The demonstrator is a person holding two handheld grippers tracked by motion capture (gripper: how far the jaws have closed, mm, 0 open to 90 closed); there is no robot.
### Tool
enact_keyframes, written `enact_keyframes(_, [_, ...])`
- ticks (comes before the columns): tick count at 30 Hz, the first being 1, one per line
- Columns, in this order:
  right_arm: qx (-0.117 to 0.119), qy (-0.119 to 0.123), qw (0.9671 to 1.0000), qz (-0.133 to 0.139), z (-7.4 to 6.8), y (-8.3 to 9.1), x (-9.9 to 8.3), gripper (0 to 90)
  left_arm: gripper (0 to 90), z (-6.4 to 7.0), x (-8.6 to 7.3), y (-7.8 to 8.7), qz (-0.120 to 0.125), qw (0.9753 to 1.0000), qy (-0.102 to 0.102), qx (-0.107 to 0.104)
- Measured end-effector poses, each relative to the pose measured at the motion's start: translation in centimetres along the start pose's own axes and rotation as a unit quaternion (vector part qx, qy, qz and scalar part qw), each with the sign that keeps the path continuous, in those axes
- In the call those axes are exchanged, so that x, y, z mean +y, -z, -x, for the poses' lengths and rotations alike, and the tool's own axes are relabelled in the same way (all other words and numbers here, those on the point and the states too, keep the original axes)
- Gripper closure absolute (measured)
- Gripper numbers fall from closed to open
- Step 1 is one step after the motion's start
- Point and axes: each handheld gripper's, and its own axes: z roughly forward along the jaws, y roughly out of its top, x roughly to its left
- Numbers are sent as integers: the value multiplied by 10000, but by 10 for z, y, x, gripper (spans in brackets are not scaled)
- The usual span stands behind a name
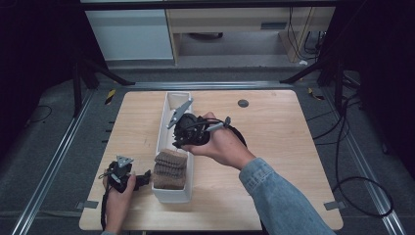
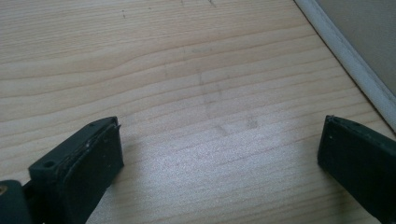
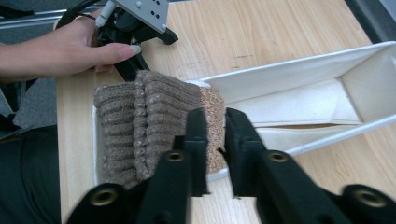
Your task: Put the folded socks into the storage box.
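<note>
A long white fabric bin (image 1: 172,197) lies lengthwise on the wooden table (image 1: 274,147). Its near end holds a row of folded brown ribbed cloths (image 1: 170,169), and in the right gripper view a lighter tan cloth (image 3: 212,99) stands beside the brown ones (image 3: 135,121). My right gripper (image 1: 177,143) hovers over the middle of the bin. Its jaws (image 3: 215,112) are nearly together with nothing held, and the tan cloth shows through the slit. My left gripper (image 1: 147,178) rests on the table just left of the bin's near end, jaws wide open (image 2: 219,135) over bare wood.
The far half of the bin (image 3: 299,105) has a flat liner on its floor. The bin's white rim (image 2: 345,51) runs close to my left gripper's right jaw. A small dark disc (image 1: 243,103) sits at the back of the table. Cables trail on the floor at right.
</note>
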Motion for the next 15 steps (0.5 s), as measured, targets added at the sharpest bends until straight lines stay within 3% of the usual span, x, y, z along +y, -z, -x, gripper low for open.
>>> enact_keyframes(3, [96,19,9999,-35,0,-6,0,898,0,0,0,0,0,10000,0,0])
enact_keyframes(12, [471,145,9981,-371,-7,-30,2,900,0,0,0,0,-11,10000,-12,-2])
enact_keyframes(15, [499,205,9976,-433,-9,-35,4,900,0,0,0,0,-10,10000,-12,-2])
